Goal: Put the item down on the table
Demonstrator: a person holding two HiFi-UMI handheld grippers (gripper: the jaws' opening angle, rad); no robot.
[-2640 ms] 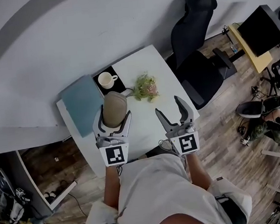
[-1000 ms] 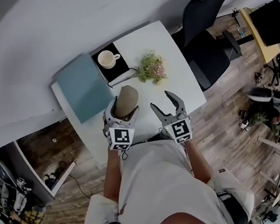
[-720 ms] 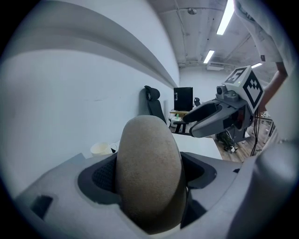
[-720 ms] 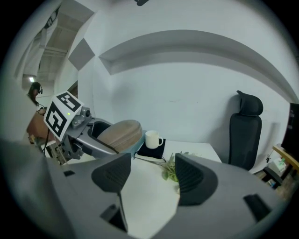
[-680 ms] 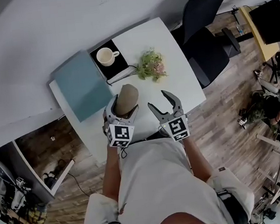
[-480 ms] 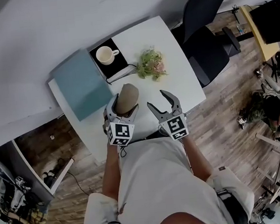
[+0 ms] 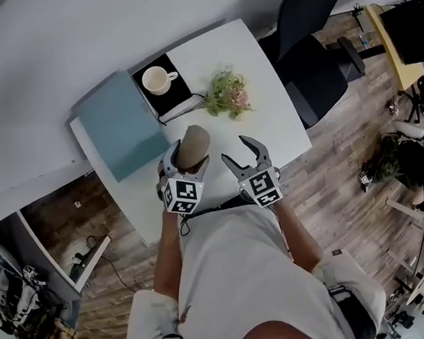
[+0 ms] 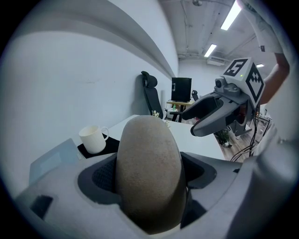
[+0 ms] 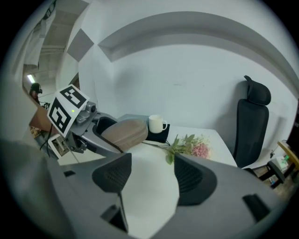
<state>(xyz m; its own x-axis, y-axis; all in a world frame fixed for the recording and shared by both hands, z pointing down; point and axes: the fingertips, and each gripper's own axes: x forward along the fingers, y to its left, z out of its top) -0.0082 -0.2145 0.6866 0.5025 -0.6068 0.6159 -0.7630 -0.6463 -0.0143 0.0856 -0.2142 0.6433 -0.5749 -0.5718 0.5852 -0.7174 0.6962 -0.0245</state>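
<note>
- The tan oval item (image 8: 148, 172) is clamped lengthwise between the jaws of the left gripper (image 7: 187, 154), with both pads pressed against its flanks (a snug hold, the rounded end poking out past the fingertips).
- The item is held over the near part of the white table (image 7: 267, 118); whether its underside is touching the top cannot be told.
- The right gripper (image 7: 236, 152) is seen at 3 o'clock of the left one, just beside it. Its jaws are spread wide, and only bare tabletop is framed between them.
- Both grippers are pointed at a downward slant toward the table, side by side at its near edge.
- A white mug (image 7: 157, 80) is spotted at 11 o'clock of the item, standing upright on a black mat (image 7: 180, 94).
- A bunch of flowers (image 7: 228, 95) is laid flat at 1 o'clock of the item, with its stems turned toward the mat.
- A teal folder (image 7: 121, 125) is laid flat at 10 o'clock of the item, along the table's left side and right beside the mat.
- A black office chair (image 7: 313, 56) is parked at 2 o'clock, off the table's right side.
</note>
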